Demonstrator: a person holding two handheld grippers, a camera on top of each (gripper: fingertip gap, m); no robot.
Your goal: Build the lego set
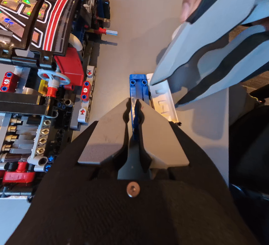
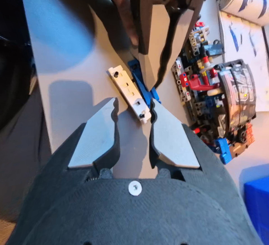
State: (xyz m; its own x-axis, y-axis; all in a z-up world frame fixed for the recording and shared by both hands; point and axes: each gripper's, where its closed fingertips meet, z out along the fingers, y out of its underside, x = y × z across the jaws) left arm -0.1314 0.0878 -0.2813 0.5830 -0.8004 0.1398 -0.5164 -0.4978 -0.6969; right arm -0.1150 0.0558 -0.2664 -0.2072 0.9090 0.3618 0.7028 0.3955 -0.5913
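Lego parts number three in our two views: one large car model (image 1: 43,63) and two loose panels, one blue (image 1: 138,86) and one white (image 1: 161,99). We see the model standing on the pale table (image 1: 138,19), at the left of the left wrist view and at the right of the right wrist view (image 2: 218,99). The two panels lie side by side on the table, touching along their long edges, near the model but apart from it. We count two grippers. The left gripper (image 1: 133,99) has its fingers pressed close together on the blue panel, which passes between the two tips; the right wrist view shows the same grip from the far side (image 2: 152,88). The right gripper (image 2: 133,101) stands with its fingers spread wide and nothing between them; its tips sit just over the near end of the white panel (image 2: 129,92), though we cannot tell whether they touch it. One hand (image 2: 126,19), blurred, shows behind the left gripper. One blue box (image 2: 257,203) sits at the lower right edge of the right wrist view.
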